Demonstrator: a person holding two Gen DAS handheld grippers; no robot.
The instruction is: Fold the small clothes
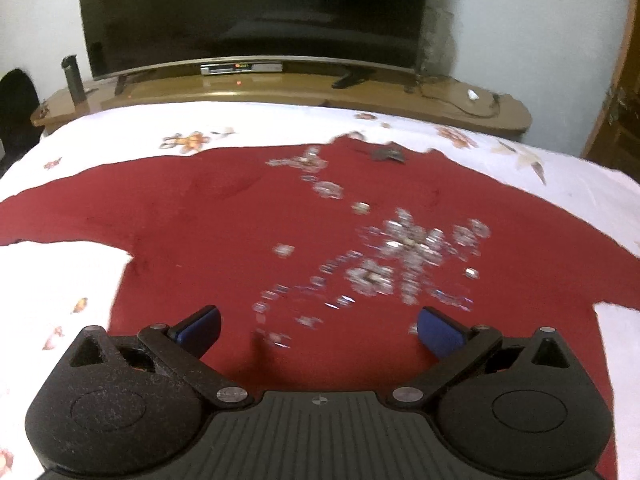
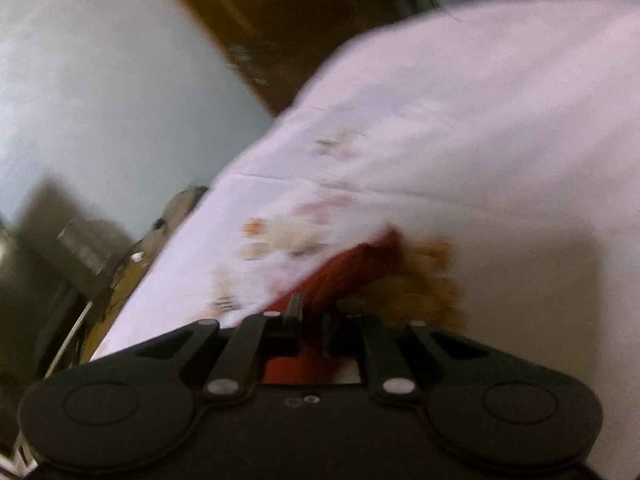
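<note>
The red top lay spread flat on the bed's white floral sheet, its silver sequin pattern toward three o'clock in the left wrist view. The left hand-held gripper hovered over the hem at six o'clock, blue pads wide apart, holding nothing. The right hand-held gripper was clamped on a red edge of the top; that view was blurred. A dark television stood at twelve o'clock.
</note>
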